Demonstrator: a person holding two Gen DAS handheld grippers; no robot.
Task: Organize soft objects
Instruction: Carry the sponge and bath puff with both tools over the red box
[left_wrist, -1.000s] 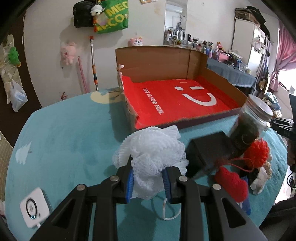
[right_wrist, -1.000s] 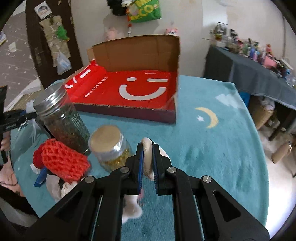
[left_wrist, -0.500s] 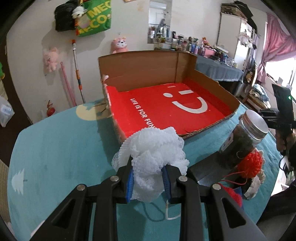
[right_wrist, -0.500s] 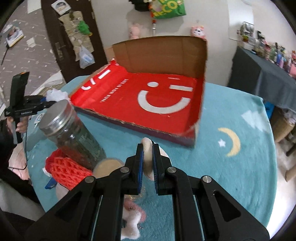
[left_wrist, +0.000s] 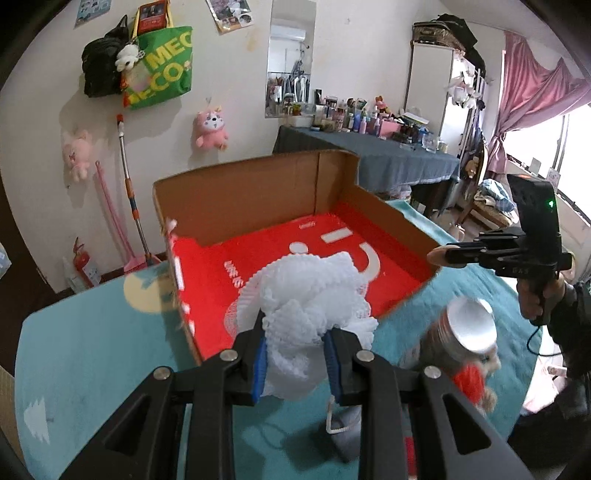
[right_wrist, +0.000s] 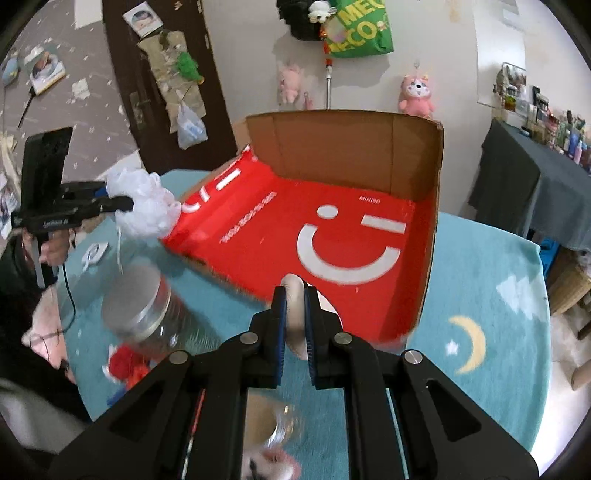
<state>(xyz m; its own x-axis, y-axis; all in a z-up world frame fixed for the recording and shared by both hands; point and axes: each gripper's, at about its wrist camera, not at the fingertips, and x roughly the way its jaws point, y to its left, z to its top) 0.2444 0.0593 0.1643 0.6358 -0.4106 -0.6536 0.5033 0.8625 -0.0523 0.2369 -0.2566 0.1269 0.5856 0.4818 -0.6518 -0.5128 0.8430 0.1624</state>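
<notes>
My left gripper (left_wrist: 295, 350) is shut on a white mesh bath pouf (left_wrist: 306, 295), held in the air at the near edge of the open cardboard box (left_wrist: 258, 195) with its red floor. My right gripper (right_wrist: 293, 325) is shut on a cream part of a soft plush toy (right_wrist: 293, 291); a blurred pink-white part hangs below the fingers. It hovers at the box's (right_wrist: 332, 147) near rim. Each view shows the other hand: the left gripper (right_wrist: 114, 203) with the pouf (right_wrist: 147, 210), and the right gripper (left_wrist: 443, 256).
On the teal tablecloth (left_wrist: 74, 350) in front of the box stands a glass jar with a silver lid (right_wrist: 140, 314), beside a red mesh pouf (right_wrist: 123, 363). A second jar (right_wrist: 273, 424) lies blurred under my right fingers. A person's hands grip both handles.
Both grippers have risen and moved toward the box with their loads. The pouf and the plush toy, held over the tablecloth before, now hang at the box's near edge.
</notes>
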